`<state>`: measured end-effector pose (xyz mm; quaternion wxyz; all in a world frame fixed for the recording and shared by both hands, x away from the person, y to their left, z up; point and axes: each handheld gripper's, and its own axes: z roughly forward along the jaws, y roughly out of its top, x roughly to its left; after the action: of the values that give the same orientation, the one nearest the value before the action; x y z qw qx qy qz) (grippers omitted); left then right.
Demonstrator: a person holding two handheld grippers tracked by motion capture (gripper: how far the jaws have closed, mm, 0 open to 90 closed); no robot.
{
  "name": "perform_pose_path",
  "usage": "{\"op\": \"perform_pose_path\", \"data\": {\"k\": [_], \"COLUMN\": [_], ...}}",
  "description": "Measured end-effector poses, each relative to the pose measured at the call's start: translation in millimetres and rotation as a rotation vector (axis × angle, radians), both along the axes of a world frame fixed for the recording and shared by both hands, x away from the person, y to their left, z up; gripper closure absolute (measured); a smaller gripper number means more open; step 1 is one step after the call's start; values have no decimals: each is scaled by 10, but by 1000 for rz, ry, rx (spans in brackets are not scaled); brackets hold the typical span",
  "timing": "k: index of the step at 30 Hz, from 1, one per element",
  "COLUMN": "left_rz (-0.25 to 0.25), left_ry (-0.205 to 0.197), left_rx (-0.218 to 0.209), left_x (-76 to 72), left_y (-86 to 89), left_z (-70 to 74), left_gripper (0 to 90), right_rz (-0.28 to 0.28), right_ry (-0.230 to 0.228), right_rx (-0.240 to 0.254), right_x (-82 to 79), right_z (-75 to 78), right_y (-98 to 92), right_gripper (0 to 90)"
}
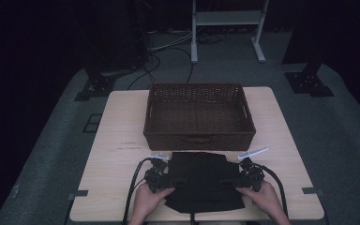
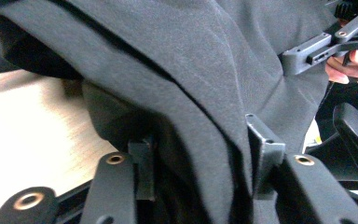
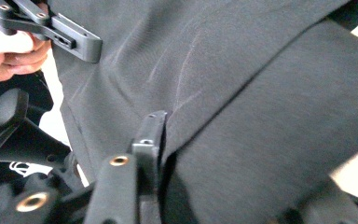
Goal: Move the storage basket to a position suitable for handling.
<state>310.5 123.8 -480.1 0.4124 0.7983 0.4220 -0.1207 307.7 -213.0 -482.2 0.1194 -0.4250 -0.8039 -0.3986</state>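
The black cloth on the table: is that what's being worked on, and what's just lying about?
In the job:
black cloth
left gripper, clamped on the cloth's left edge
right gripper, clamped on its right edge

Lying about:
wicker basket, nothing in it
white frame on the floor behind

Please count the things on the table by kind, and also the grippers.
Black cloth: 1
Brown wicker basket: 1
Grippers: 2, the left gripper and the right gripper
Total: 4

Plain black cloth (image 1: pixel 201 180), dark brown woven basket (image 1: pixel 199 140) — pale wood table (image 1: pixel 117 122)
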Motion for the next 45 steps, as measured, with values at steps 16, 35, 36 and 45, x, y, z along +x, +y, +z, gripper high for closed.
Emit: {"op": "perform_pose_path", "data": {"k": [16, 35, 36, 45], "left_rz": [-33, -45, -46, -43], "left_ry": [-88, -223, -228, -271], "left_rx": [36, 16, 17, 22], "left_x": [-107, -194, -189, -97], "left_y": [-55, -48, -46, -18], "left_z": [224, 855, 874, 1158], "left_gripper": [622, 623, 623, 623], "right_rz": [4, 21, 21, 21], "right_ry": [-87, -212, -218, -260], "right_rx": [-47, -35, -36, -28], "right_x": [-126, -229, -225, -146], "right_z": [247, 886, 911, 1160], "right_y": [36, 12, 15, 40], "right_gripper": [687, 687, 687, 687]}}
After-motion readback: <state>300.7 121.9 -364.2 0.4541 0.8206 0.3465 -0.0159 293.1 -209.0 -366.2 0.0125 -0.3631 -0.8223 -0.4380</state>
